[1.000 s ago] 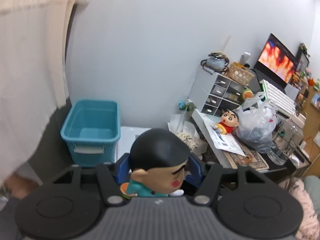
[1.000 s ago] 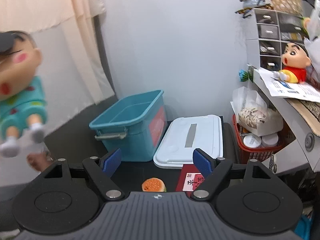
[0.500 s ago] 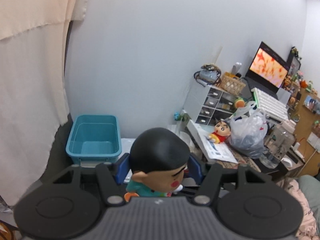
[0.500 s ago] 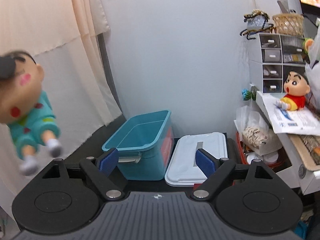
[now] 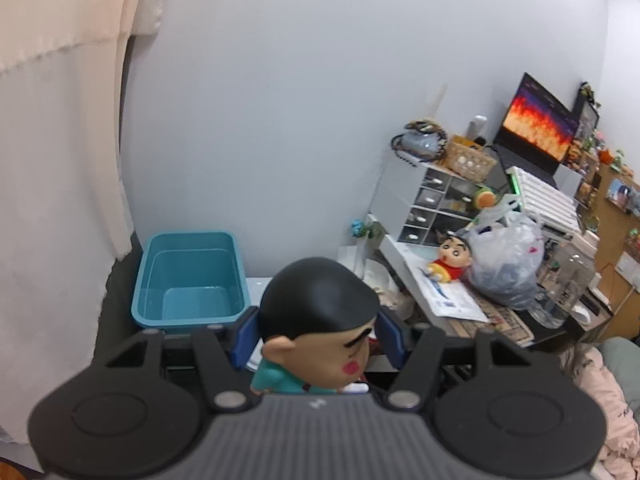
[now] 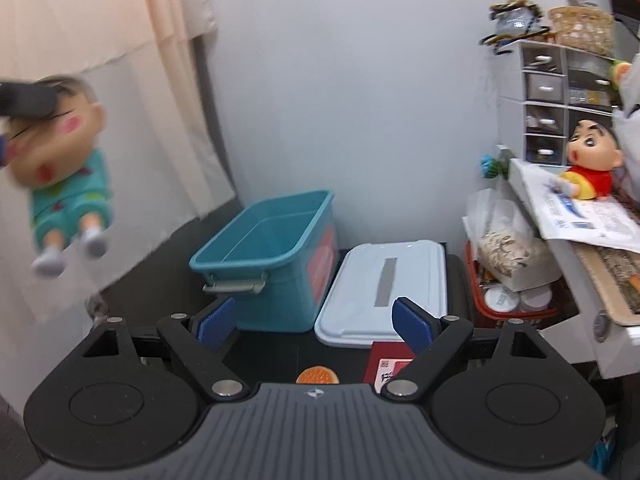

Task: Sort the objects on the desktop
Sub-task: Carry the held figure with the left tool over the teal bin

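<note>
Closest to the left wrist camera, the left gripper has its jaws pressed against the black-haired head of a plastic cartoon boy figure in teal pyjamas, holding it in the air; the right wrist view shows the same figure hanging feet down at the left edge, blurred. The right gripper holds nothing, its blue-padded jaws spread wide. Just below it lie a small orange round toy and a red printed card on a dark surface. Beyond them stands an open teal plastic bin, and a pale blue plastic lid lies flat just beside it on the right. Farther right, a second cartoon boy figure in a red shirt sits on printed papers on the white counter. Behind it rises a white drawer unit against the grey wall.
</note>
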